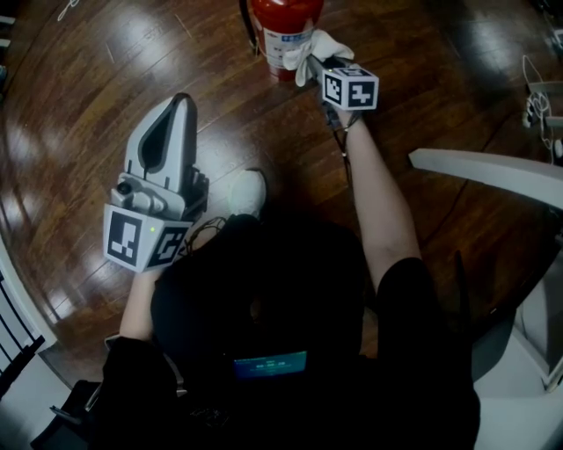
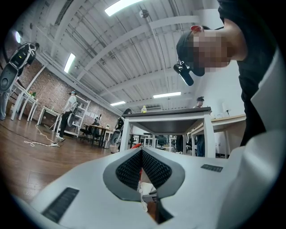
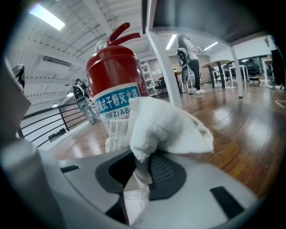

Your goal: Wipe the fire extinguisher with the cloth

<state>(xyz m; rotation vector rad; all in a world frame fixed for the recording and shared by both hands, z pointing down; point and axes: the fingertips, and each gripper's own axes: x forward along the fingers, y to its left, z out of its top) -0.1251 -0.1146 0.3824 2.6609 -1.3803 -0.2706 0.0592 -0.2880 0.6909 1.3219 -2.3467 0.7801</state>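
1. Standing upright on the wooden floor (image 1: 106, 79), the red fire extinguisher (image 1: 286, 31) is at the top middle of the head view, directly ahead of the person.
2. Its long axis runs vertical. The right gripper view shows the cylinder (image 3: 114, 85) rising from the floor, with the red lever (image 3: 118, 33) at the top pointing up and to the right.
3. The white-and-blue label (image 3: 117, 103) on the cylinder faces the right gripper.
4. A black hose (image 1: 249, 26) hangs down the extinguisher's left side in the head view.
5. The right gripper (image 3: 140, 165) is pinching the white cloth (image 3: 165, 127). A fold runs down between the two dark pads, and the rest bunches above the jaws.
6. In the head view the cloth (image 1: 318, 48) lies against the lower right of the cylinder, with the right gripper (image 1: 312, 63) reaching forward to it on an outstretched arm.
7. The bunched cloth covers the lower part of the label in the right gripper view.
8. The left gripper (image 1: 183, 101) is held well apart from the extinguisher at the left, low over the floor, with its tips pointing forward.
9. In its own view the left gripper (image 2: 141, 152) has its jaws pressed together at the tips with nothing clamped between them.
10. A white shoe (image 1: 248, 192) rests on the floor just right of the left gripper.
11. A grey worktop (image 2: 167, 117) on white legs stands beyond the left gripper's tips.
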